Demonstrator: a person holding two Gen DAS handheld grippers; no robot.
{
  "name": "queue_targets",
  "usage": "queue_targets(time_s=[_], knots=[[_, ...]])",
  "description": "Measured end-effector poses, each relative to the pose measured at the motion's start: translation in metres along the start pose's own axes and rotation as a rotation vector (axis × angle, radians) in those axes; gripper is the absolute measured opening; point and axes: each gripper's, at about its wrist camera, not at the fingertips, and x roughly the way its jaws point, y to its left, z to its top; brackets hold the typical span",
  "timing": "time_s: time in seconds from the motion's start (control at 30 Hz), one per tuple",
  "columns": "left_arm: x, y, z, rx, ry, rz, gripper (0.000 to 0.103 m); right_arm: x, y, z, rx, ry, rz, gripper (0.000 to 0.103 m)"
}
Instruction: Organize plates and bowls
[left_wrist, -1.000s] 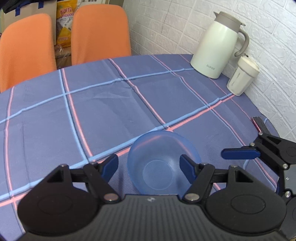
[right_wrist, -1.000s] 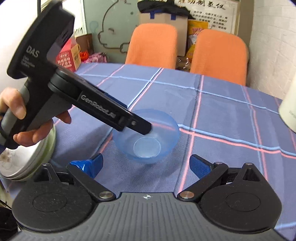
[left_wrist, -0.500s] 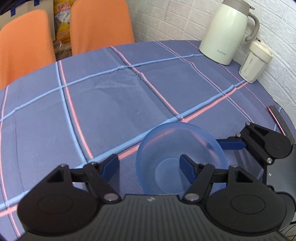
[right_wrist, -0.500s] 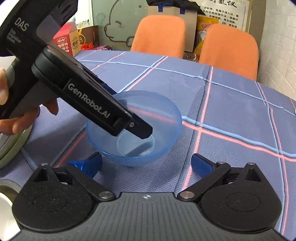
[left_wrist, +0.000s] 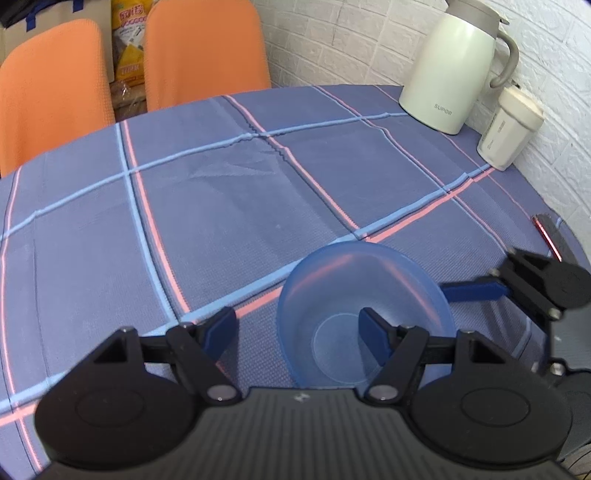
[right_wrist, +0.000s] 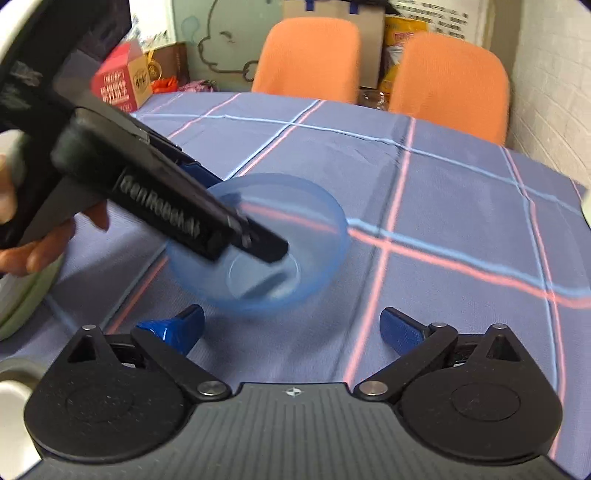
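Note:
A translucent blue bowl (left_wrist: 365, 310) stands on the blue checked tablecloth (left_wrist: 221, 206). My left gripper (left_wrist: 297, 330) is open and straddles the bowl's left wall: its right finger (left_wrist: 373, 332) is inside, its left finger (left_wrist: 221, 328) outside. From the right wrist view, the bowl (right_wrist: 314, 236) lies just ahead of my open right gripper (right_wrist: 291, 326), whose fingers hold nothing. There the left gripper (right_wrist: 236, 210) reaches in from the left, held by a hand (right_wrist: 44, 247), one fingertip down in the bowl. A right gripper finger (left_wrist: 472, 291) shows beside the bowl's right rim.
A cream kettle (left_wrist: 447, 70) and a white lidded cup (left_wrist: 509, 129) stand at the far right by the brick wall. Two orange chairs (right_wrist: 306, 59) are behind the table. A red box (right_wrist: 125, 77) sits far left, and stacked round dishes (right_wrist: 22, 295) at the near left edge.
Both grippers have closed in on the bowl. The left gripper's right finger now sits deeper inside it, and the bowl looks larger in the right wrist view.

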Motion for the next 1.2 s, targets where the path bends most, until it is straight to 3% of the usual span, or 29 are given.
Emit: queue_targets(time_s=[0.27,0.5,0.63,0.73,0.93,1.2], knots=[[-0.032,0.003,-0.008,-0.053,-0.046,0.004,0.073,-0.113,0.019,-0.059,0.146,-0.185,-0.051,0.089],[-0.072,-0.005,-0.027,-0.027,-0.099,0.026,0.073,-0.178,0.096,-0.104,-0.001,-0.111,0.007,0.089],[-0.090,-0.009,-0.035,-0.023,-0.127,0.024,0.073,-0.177,0.120,-0.120,-0.056,-0.015,0.057,0.089],[-0.099,-0.011,-0.040,-0.021,-0.139,0.025,0.073,-0.161,0.127,-0.123,-0.084,0.024,0.034,0.089],[-0.112,-0.009,-0.048,-0.009,-0.150,0.036,0.074,-0.135,0.123,-0.110,-0.120,0.039,-0.024,0.089],[-0.107,0.000,-0.049,-0.034,-0.137,0.038,0.074,-0.112,0.114,-0.092,-0.104,0.024,-0.011,0.089]])
